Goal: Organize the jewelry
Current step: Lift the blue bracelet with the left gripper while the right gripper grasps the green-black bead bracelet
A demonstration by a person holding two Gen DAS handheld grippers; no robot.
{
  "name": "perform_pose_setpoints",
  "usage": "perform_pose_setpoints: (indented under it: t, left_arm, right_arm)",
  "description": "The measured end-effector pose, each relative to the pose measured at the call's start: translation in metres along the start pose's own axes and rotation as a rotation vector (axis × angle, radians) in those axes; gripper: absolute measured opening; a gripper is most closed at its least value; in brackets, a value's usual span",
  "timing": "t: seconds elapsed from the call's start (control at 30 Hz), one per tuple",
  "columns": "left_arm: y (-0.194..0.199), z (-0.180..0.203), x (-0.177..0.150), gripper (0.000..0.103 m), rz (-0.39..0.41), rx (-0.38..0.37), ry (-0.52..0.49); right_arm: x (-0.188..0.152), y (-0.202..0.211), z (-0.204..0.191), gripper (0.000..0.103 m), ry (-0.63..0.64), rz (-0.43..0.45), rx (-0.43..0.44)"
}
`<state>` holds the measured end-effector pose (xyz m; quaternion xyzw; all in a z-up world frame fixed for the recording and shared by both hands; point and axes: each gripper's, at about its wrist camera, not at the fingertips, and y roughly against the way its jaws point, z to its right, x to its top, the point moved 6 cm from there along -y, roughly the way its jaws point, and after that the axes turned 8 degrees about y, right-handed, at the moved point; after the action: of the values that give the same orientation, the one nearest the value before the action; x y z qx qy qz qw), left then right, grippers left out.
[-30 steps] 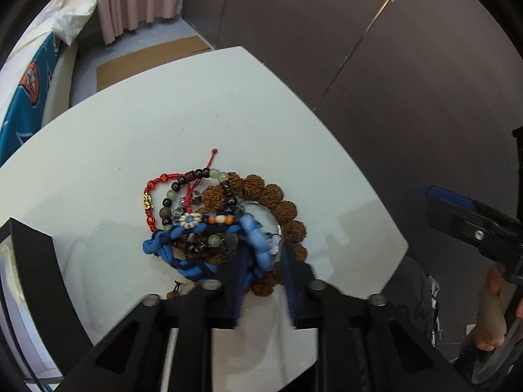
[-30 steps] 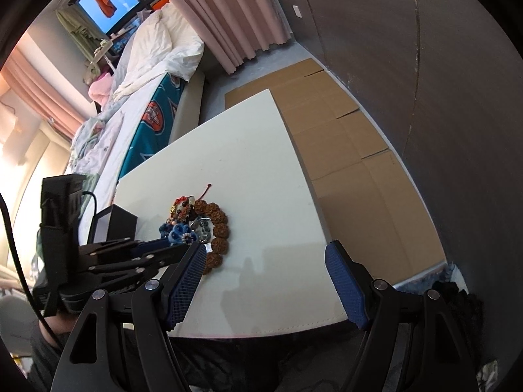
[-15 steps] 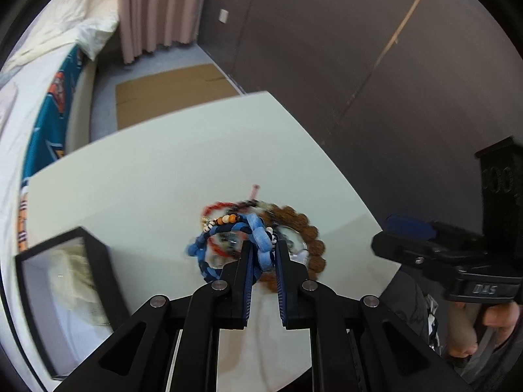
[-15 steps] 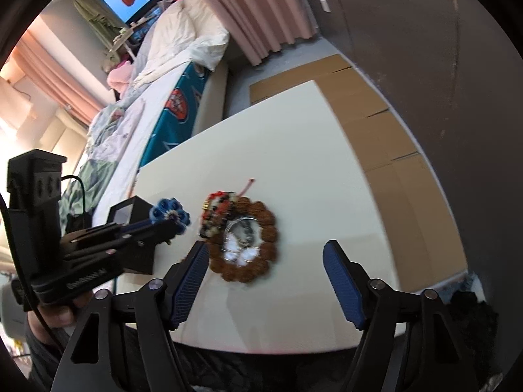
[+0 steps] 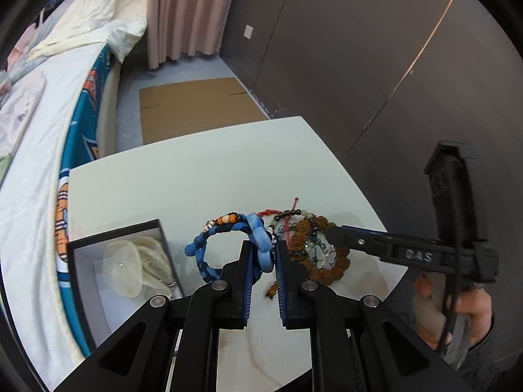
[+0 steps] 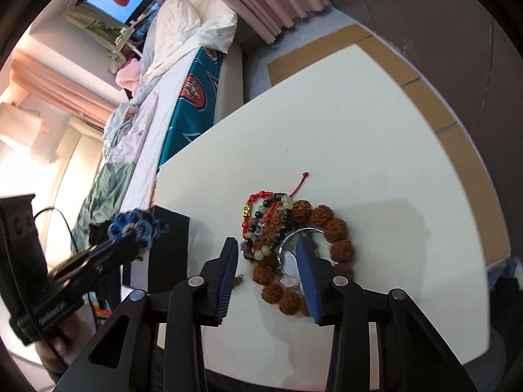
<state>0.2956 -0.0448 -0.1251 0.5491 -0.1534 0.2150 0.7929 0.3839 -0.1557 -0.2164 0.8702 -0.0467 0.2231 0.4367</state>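
**Blue bracelet lifted clear of the pile on the white table**

A white table stands beside a bed, with cardboard on the floor beyond. Just left of the left gripper sits an open black box holding pale pouches. That gripper's jaws pinch the blue braided bracelet, raised above the tabletop. To its right lies the heap of beaded bracelets, ringed by brown seed beads. The right gripper hovers over this heap, its jaws half spread and just closing, straddling several strands without pressing them.
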Motion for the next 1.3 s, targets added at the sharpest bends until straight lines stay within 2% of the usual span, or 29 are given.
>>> perform_pose_setpoints:
  t: [0.13, 0.2, 0.23, 0.27, 0.53, 0.63, 0.7, 0.73, 0.77, 0.8, 0.83, 1.0, 1.03, 1.1, 1.13, 1.17, 1.3]
  left_arm:
    - [0.006, -0.007, -0.002, 0.013, 0.007, -0.001, 0.009]
    - [0.009, -0.009, -0.002, 0.013, 0.011, 0.000, 0.011]
    - [0.011, -0.009, -0.002, 0.013, 0.015, 0.000, 0.012]
    - [0.013, -0.009, -0.002, 0.013, 0.018, -0.002, 0.013]
    - [0.040, -0.016, 0.007, 0.013, 0.081, -0.017, 0.031]
    - [0.045, -0.018, 0.010, 0.013, 0.094, -0.018, 0.037]
    - [0.047, -0.020, 0.009, 0.013, 0.097, -0.018, 0.039]
    - [0.048, -0.021, 0.009, 0.013, 0.097, -0.018, 0.040]
    - [0.048, -0.022, 0.008, 0.013, 0.096, -0.020, 0.042]
    - [0.049, -0.022, 0.008, 0.013, 0.096, -0.020, 0.043]
    - [0.049, -0.024, 0.008, 0.013, 0.096, -0.018, 0.044]
    - [0.050, -0.029, 0.007, 0.013, 0.092, -0.002, 0.048]
    - [0.051, -0.030, 0.008, 0.013, 0.094, 0.001, 0.050]
    - [0.055, -0.033, 0.009, 0.013, 0.100, 0.002, 0.055]
    - [0.059, -0.034, 0.010, 0.013, 0.108, 0.001, 0.058]
    - [0.063, -0.035, 0.011, 0.013, 0.116, 0.000, 0.059]
    - [0.084, -0.043, 0.016, 0.013, 0.162, 0.013, 0.067]
  right_arm:
    - [0.000, -0.014, 0.000, 0.029, -0.029, -0.021, 0.012]
    - [0.000, -0.022, 0.001, 0.018, -0.046, -0.034, 0.009]
    - [-0.001, -0.024, 0.002, 0.009, -0.053, -0.036, 0.000]
    - [-0.002, -0.025, 0.005, 0.005, -0.064, -0.036, -0.006]
    - [0.004, -0.003, -0.006, 0.002, -0.015, 0.020, -0.013]
    - [0.004, -0.004, -0.002, 0.002, -0.035, -0.011, -0.048]
    - [0.003, -0.006, 0.000, 0.006, -0.043, -0.022, -0.042]
    - [0.003, -0.007, 0.001, 0.017, -0.051, -0.024, -0.027]
    - [0.002, -0.008, 0.001, 0.039, -0.061, -0.021, -0.011]
    - [0.002, -0.008, 0.002, 0.049, -0.069, -0.016, -0.005]
    - [0.002, -0.008, 0.003, 0.054, -0.076, -0.006, -0.007]
    - [0.003, -0.021, 0.008, 0.054, -0.120, -0.005, 0.024]
    - [0.003, -0.024, 0.008, 0.051, -0.121, -0.007, 0.026]
    - [0.003, -0.030, 0.007, 0.035, -0.118, -0.024, 0.025]
    - [0.001, -0.032, 0.007, 0.019, -0.121, -0.033, 0.025]
    - [0.000, -0.035, 0.008, 0.010, -0.129, -0.045, 0.018]
    - [0.000, -0.027, 0.004, 0.010, -0.111, -0.021, 0.019]
